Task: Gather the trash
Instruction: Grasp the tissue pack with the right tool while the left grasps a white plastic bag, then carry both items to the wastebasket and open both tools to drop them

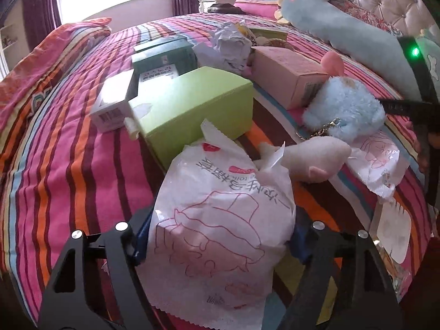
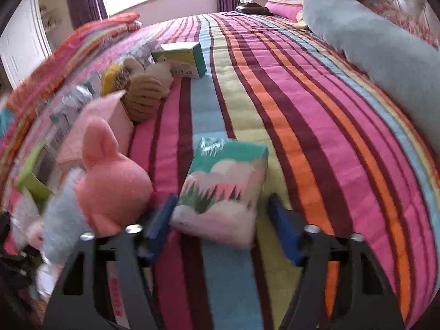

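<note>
A white paper bag with a red drawing and print lies on the striped bedspread. My left gripper has both blue pads pressed against its sides. A teal and pink tissue pack lies between the blue pads of my right gripper. The left pad touches the pack, and a thin strip of bedspread shows between the pack and the right pad. The right wrist view is blurred.
Beyond the bag lie a lime box, a white box, a dark green box, a pink box, crumpled paper and another wrapper. A blue and pink plush sits left of the pack. A long blue pillow lies along the headboard.
</note>
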